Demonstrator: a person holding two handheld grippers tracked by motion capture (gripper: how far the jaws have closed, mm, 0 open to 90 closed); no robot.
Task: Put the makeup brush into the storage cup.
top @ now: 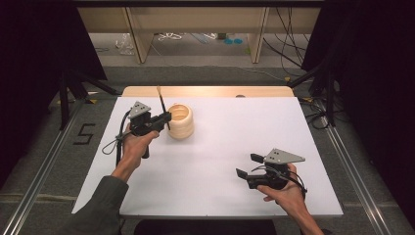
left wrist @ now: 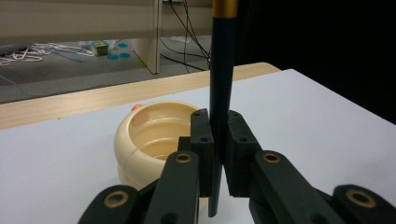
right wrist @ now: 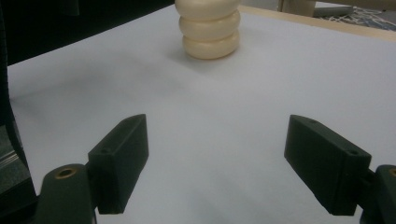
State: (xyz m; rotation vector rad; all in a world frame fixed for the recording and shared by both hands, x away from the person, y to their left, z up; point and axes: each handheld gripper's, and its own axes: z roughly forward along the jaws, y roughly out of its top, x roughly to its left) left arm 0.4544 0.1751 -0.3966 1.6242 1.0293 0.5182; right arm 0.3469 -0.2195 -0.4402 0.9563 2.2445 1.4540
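- We see the left gripper's (left wrist: 215, 140) two black jaws pressed flat on either side of a dark, slim brush handle (left wrist: 219, 93), which stands nearly upright between them, with a gold band at its upper part and its lower end hanging just under the pads.
- From the high view, that left gripper (top: 165, 117) hovers at the far left of the white table (top: 235, 137), with the brush handle (top: 163, 107) rising above it and leaning slightly to the left.
- Just to its right stands a cream ribbed pot (top: 180, 121), open at the top; the handle is beside the pot's rim, not inside it.
- We see the right gripper's (right wrist: 217, 163) jaws spread wide with nothing but bare table between them.
- That right gripper (top: 248, 165) sits low at the near right of the table, well apart from the pot, which we see far ahead of its jaws (right wrist: 210, 28).
- A person's hands hold both grippers from the near edge.
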